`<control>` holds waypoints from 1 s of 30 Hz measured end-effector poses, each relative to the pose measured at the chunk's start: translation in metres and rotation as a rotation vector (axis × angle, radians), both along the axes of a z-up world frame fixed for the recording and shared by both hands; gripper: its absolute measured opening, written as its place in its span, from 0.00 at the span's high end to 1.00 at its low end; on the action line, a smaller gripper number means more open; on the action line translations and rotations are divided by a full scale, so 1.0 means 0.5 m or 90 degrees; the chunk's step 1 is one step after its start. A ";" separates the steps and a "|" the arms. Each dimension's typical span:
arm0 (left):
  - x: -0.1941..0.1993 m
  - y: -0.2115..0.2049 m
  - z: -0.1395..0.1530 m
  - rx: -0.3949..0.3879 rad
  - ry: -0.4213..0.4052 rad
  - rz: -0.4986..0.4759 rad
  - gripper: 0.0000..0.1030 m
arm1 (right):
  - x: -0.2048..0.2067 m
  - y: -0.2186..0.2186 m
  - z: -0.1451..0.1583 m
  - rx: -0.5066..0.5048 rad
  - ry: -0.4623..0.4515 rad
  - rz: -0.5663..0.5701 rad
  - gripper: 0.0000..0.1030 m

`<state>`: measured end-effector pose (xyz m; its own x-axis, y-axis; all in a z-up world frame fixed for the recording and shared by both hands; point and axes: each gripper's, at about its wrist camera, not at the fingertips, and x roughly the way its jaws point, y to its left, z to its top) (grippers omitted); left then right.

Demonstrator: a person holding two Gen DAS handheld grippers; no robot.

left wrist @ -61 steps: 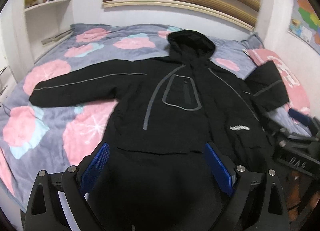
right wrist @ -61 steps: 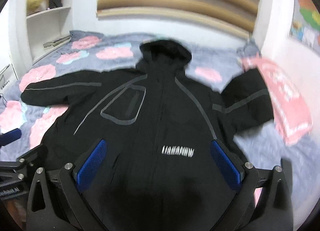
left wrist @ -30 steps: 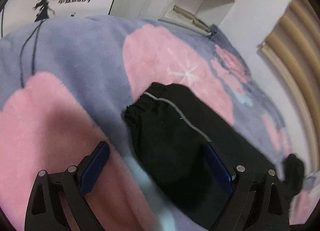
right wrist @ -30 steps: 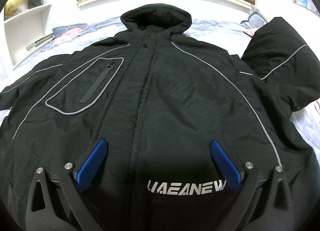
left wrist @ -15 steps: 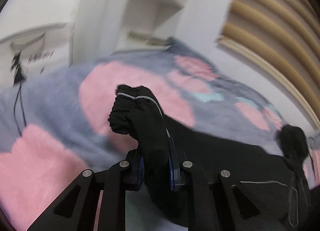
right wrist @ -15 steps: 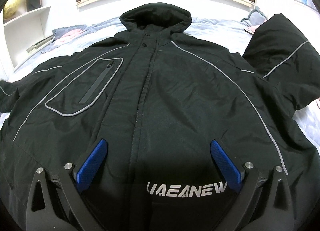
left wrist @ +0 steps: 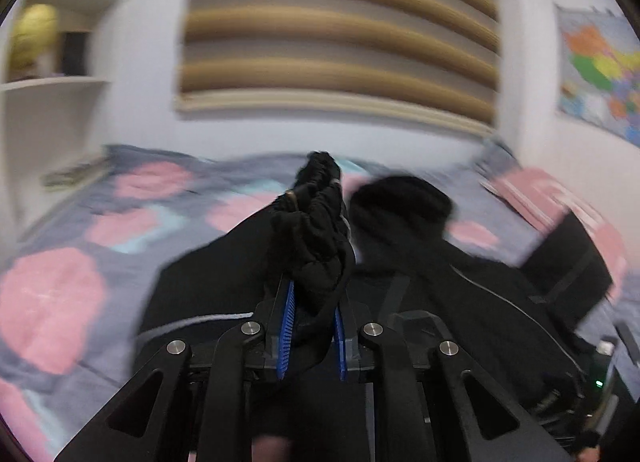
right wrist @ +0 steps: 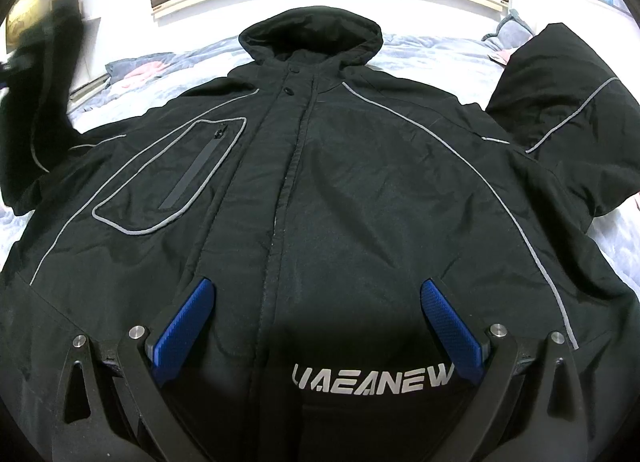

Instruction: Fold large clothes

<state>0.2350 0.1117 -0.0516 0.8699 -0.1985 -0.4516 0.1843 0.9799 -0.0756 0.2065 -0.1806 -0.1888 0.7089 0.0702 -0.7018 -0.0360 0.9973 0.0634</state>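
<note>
Our left gripper (left wrist: 311, 302) has its two blue-padded fingers (left wrist: 286, 326) pressed together on a bunched black sleeve cuff (left wrist: 316, 222), which stands up in a crumpled wad above the fingertips. Our right gripper (right wrist: 320, 326) has its blue pads (right wrist: 182, 332) spread wide apart, hovering low over the lower front of the jacket with nothing between them; whether the tips touch the cloth we cannot tell.

We see the black hooded jacket (right wrist: 360, 190) lying front-up on the bed (left wrist: 52, 302), which is covered by a grey-blue blanket with large pink flower shapes. In the right wrist view the hood (right wrist: 312, 36) points away from us toward the wall. A closed front placket with two dark snaps runs down the middle. Thin grey piping curves from the collar across both shoulders and outlines a zipped chest pocket (right wrist: 172, 182) on the picture's left. White lettering reading UAEANEW (right wrist: 372, 378) sits between the open fingers, nearer the pad on the picture's right.

At the picture's right the other sleeve (right wrist: 560, 114) is bent up onto itself, grey stripe showing. At the far left edge of that view, a dark blurred sleeve shape rises off the bed.

Behind the bed we see a tan slatted headboard (left wrist: 340, 34), white shelves (left wrist: 48, 82) holding a yellow ball (left wrist: 32, 38), and a coloured map (left wrist: 600, 74) on the wall. The left wrist view is blurred.
</note>
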 end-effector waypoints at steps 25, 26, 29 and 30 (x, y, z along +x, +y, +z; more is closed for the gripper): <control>-0.036 -0.047 -0.100 -0.079 0.201 -0.162 0.34 | 0.016 0.027 0.052 0.022 0.057 0.062 0.00; -0.046 -0.024 -0.091 -0.080 0.192 -0.152 0.34 | 0.019 0.047 0.083 0.027 0.044 0.083 0.00; -0.070 0.030 -0.076 -0.103 0.173 -0.123 0.34 | 0.041 0.111 0.152 0.021 0.022 0.140 0.00; -0.078 0.045 -0.074 -0.101 0.168 -0.105 0.34 | 0.050 0.131 0.166 0.015 0.017 0.149 0.00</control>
<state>0.1961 0.1342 -0.0885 0.6779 -0.4129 -0.6082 0.2933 0.9106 -0.2913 0.2316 -0.1149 -0.1056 0.6523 0.2476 -0.7163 -0.2646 0.9601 0.0909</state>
